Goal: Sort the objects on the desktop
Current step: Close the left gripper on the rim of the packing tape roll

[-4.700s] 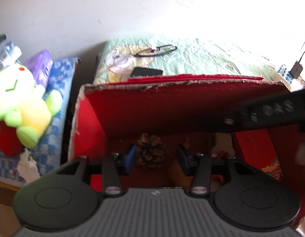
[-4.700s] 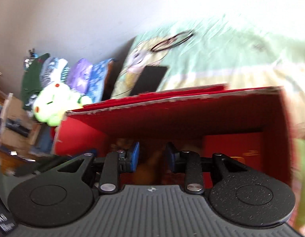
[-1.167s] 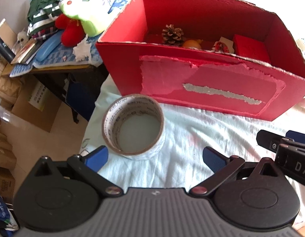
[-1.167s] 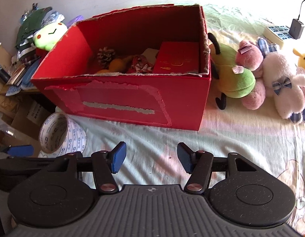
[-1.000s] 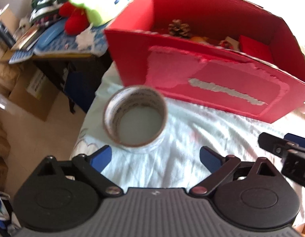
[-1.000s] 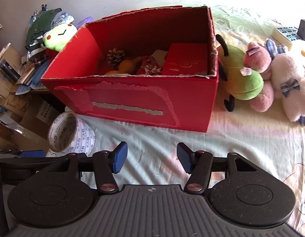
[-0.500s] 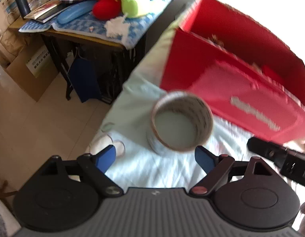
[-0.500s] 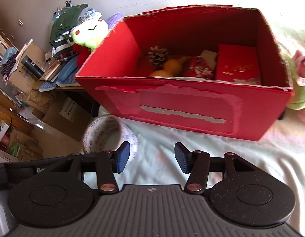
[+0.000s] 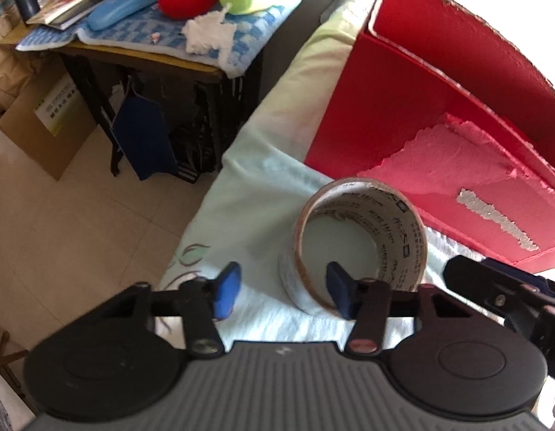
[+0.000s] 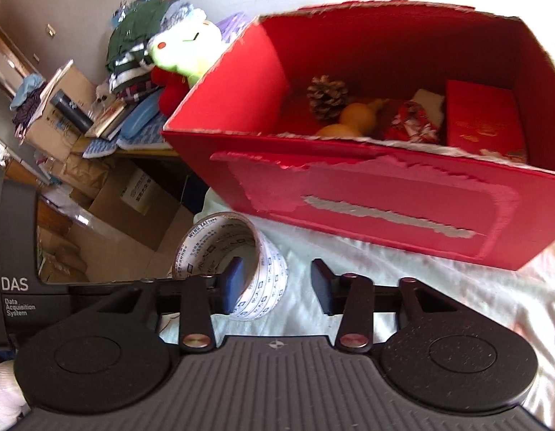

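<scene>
Black tongs (image 9: 283, 292) – blue pads (image 9: 228, 289), ribbed grey base.

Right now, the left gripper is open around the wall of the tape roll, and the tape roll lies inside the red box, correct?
Not quite. The tape roll lies on the sheet in front of the red box, as the right wrist view shows. The left gripper is open around its wall.

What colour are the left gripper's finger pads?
Blue pads; clearest in the left wrist view.

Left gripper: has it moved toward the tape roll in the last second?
Yes. The left gripper has closed in on the tape roll beside the red box; its jaws now straddle the roll's near wall.
</scene>
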`<state>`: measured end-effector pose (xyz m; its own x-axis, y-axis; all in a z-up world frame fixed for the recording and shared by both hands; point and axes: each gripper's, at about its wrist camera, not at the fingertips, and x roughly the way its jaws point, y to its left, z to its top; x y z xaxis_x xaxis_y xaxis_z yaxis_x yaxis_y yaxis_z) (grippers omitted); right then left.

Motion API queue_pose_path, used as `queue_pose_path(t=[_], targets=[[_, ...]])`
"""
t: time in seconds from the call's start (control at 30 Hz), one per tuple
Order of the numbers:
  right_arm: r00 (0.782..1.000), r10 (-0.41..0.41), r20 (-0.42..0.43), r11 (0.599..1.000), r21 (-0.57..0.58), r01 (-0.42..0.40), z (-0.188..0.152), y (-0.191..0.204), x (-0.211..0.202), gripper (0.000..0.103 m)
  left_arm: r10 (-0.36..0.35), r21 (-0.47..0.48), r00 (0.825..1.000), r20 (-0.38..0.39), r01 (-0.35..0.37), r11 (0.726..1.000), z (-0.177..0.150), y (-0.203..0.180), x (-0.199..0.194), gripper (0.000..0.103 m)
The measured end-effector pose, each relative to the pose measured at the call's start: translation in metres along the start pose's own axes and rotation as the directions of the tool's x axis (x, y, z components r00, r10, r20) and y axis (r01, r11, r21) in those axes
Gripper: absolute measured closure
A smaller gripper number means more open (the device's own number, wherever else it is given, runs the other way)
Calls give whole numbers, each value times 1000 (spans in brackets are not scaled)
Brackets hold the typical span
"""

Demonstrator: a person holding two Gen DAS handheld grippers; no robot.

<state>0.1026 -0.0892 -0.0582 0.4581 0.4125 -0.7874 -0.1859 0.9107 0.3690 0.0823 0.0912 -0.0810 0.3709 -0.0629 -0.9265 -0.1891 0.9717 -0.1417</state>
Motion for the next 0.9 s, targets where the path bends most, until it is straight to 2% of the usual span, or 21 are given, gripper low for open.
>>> queue_pose_path(t=[0.13, 0.17, 0.2, 0.3, 0.37, 0.63, 0.9], targets=[[998, 24, -54, 999, 23, -23, 3, 2, 16, 73, -12, 24, 1000, -7, 12, 1000, -1, -3, 6, 64], [998, 30, -63, 999, 30, -28, 4, 2, 19, 73, -17, 28, 1000, -9, 18, 999, -2, -4, 8, 73], [997, 34, -72, 999, 35, -32, 4, 3, 21, 75, -16, 28, 1000, -13, 17, 999, -2, -5, 9, 78], [995, 44, -93, 998, 58, -38, 5, 2, 28, 80, -14, 32, 1000, -14, 14, 999, 0, -5, 12, 81], [993, 62, -103, 995, 78, -54, 6, 0, 30, 87, -7, 47, 1000, -13, 8, 999, 1, -8, 14, 84], [991, 75, -111, 992, 105, -63, 5, -7, 24, 88, 12, 113, 1000, -4, -11, 993, 3, -17, 10, 84], [994, 71, -78, 992, 107, -63, 2, -15, 7, 89, 26, 200, 997, 71, -40, 979, 4, -35, -10, 84]])
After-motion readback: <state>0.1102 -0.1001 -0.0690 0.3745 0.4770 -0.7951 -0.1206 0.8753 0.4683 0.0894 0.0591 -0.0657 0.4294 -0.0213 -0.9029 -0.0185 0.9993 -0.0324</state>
